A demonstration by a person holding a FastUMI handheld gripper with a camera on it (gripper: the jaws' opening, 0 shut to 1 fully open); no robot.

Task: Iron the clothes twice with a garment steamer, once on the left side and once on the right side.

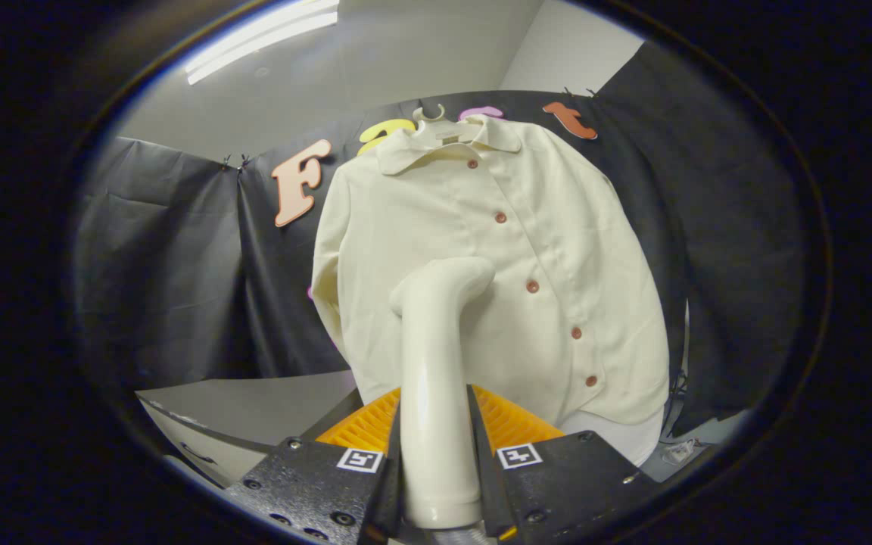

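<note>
A cream button-up shirt [481, 265] hangs on a pale hanger [436, 125] against the black cloth wall, its front facing me, with a row of reddish buttons down the placket. My gripper [436, 424] is shut on the handle of a cream garment steamer [436, 363], which rises between the fingers. The steamer's bent head [455, 276] sits against the shirt's front, left of the button row, about mid-height. The shirt's lower hem is partly hidden behind the steamer and the fingers.
A light grey table or counter surface [254, 401] lies below and left of the shirt. Black cloth walls [171, 265] enclose both sides. Some small items and cables [678, 446] sit low to the right of the shirt. A ceiling light [262, 38] glows overhead.
</note>
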